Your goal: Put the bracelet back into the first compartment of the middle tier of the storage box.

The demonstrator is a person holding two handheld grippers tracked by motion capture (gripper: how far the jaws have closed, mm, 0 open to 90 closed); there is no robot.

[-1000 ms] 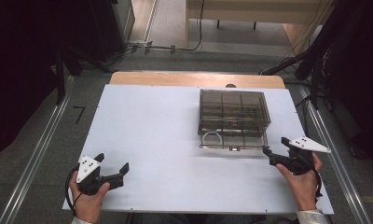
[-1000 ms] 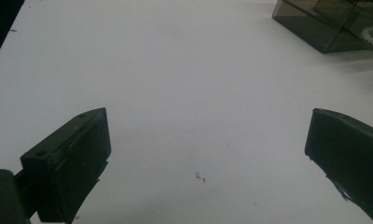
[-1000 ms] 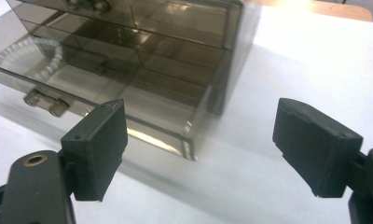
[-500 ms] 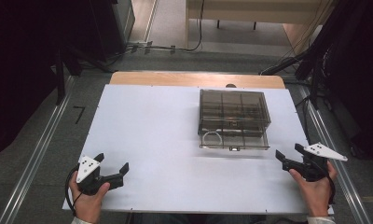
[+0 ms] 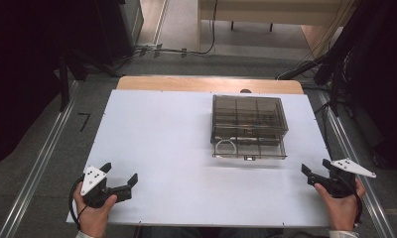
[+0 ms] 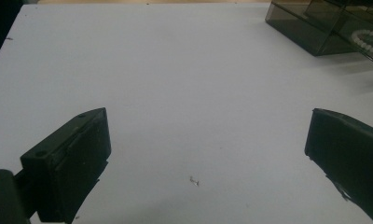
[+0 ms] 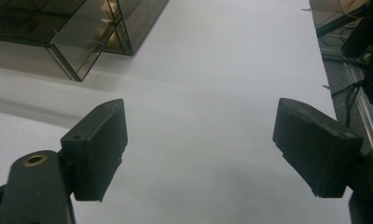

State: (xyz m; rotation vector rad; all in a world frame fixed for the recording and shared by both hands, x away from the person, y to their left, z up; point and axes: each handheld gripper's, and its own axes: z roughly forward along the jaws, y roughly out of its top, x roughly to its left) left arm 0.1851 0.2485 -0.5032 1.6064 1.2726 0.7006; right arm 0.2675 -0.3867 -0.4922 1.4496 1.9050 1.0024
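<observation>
I have the left gripper (image 5: 119,181) and the right gripper (image 5: 318,175) low at the near corners of the white table (image 5: 157,139), both with jaws spread wide and nothing between them. The smoked clear organizer box (image 5: 249,126) sits right of centre toward the far side, well apart from both, with a white bead bracelet (image 6: 369,38) in a front compartment. Coming in at an angle, I judge a jaw could shove the light box across the smooth top.
</observation>
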